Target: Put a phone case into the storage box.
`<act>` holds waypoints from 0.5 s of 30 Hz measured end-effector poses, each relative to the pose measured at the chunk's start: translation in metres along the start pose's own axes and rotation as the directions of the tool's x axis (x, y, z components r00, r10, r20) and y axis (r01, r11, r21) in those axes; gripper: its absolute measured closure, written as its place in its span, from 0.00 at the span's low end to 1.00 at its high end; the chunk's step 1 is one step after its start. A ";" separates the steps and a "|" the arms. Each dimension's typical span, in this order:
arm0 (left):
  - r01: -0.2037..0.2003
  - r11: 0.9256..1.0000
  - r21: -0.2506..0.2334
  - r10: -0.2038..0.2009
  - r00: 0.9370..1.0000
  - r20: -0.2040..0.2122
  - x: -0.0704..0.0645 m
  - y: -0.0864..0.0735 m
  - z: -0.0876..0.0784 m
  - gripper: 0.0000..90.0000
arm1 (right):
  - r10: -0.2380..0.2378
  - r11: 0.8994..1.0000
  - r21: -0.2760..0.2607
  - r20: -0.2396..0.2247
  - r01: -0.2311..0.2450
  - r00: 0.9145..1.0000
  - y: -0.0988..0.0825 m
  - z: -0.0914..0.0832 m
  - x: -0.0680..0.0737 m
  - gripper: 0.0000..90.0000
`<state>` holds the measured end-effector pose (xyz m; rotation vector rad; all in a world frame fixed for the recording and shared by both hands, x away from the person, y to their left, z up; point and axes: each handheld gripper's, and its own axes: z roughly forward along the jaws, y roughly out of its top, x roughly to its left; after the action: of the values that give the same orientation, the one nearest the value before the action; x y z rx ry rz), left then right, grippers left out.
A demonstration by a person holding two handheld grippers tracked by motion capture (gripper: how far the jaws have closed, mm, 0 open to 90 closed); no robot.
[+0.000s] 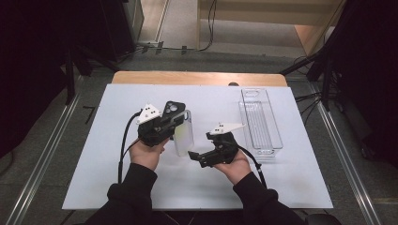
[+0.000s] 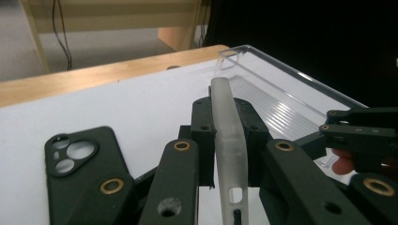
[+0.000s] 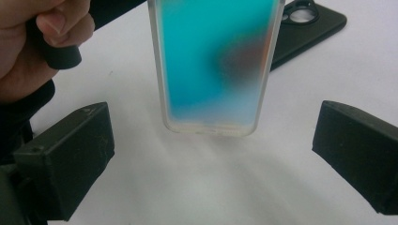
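Note:
My left gripper [image 1: 177, 127] is shut on a frosted clear phone case [image 1: 184, 133], held edge-on between its pads [image 2: 202, 126] in the left gripper view, where the case [image 2: 228, 136] stands upright. A black phone case [image 1: 172, 110] lies flat on the white mat just behind it, camera cut-outs up [image 2: 80, 159]. My right gripper [image 1: 195, 156] points left at the clear case with its jaws wide apart. In the right gripper view the case [image 3: 216, 65] hangs ahead of the gap between the pads [image 3: 70, 154], touching neither.
A long clear plastic tray [image 1: 260, 122] stands at the right of the white mat [image 1: 117, 187], close behind the right hand. The wooden table edge [image 1: 197, 77] runs along the back. The left hand [image 3: 33, 42] is near the right gripper's left jaw.

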<state>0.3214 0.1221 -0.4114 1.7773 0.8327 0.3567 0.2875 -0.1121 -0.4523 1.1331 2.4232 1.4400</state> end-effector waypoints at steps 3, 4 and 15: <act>0.011 1.000 0.003 -0.011 1.000 0.016 -0.001 -0.001 0.001 0.90 | 0.001 1.000 -0.018 0.008 -0.001 1.000 0.001 -0.002 0.000 0.00; 0.013 1.000 0.007 -0.013 1.000 0.021 -0.001 -0.001 0.002 0.90 | -0.003 1.000 -0.022 0.009 0.004 1.000 0.001 -0.003 0.000 0.00; 0.036 0.999 0.024 -0.037 0.998 0.050 -0.007 -0.001 0.004 0.90 | 0.018 0.999 -0.037 0.014 -0.017 1.000 0.007 -0.006 0.005 0.00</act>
<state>0.3182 0.1148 -0.4122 1.7828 0.8356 0.2787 0.2850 -0.1117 -0.4424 1.1556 2.3728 1.4698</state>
